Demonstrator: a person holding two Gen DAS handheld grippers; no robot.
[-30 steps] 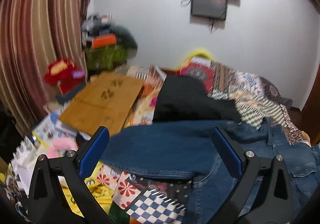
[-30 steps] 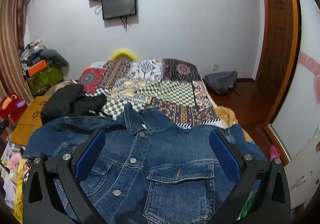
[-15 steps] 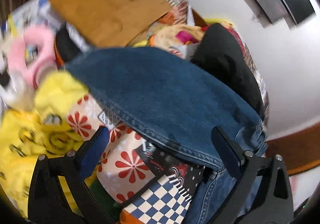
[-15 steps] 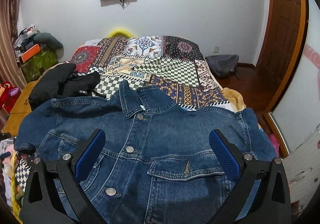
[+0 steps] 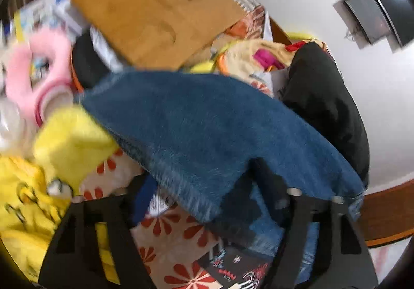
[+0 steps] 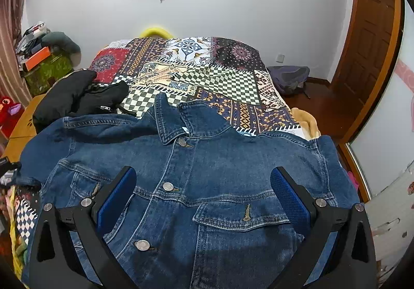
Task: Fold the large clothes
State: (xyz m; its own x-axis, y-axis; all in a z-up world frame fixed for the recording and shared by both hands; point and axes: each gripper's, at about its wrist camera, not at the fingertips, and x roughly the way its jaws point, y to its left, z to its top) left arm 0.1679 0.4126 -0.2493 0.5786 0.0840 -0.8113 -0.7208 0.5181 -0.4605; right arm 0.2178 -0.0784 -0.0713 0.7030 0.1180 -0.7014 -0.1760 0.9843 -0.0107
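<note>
A blue denim jacket (image 6: 207,172) lies front up on the patchwork bed (image 6: 207,77), collar toward the far wall. My right gripper (image 6: 203,185) is open and empty, hovering over the jacket's chest. In the blurred left wrist view the jacket's left sleeve (image 5: 201,128) hangs off the bed's left side. My left gripper (image 5: 204,198) is open with the sleeve's lower edge lying between its fingers, the right finger partly hidden under the cloth.
A black garment (image 6: 77,97) lies at the bed's left, beside the sleeve (image 5: 326,108). A wooden board (image 5: 155,17), pink and yellow plush toys (image 5: 69,144) and clutter fill the floor at left. A wooden door (image 6: 367,38) and a grey bag (image 6: 289,77) are at right.
My left gripper has moved forward and down onto the sleeve's edge, which now lies between its fingers. My right gripper has dropped closer over the jacket's front.
</note>
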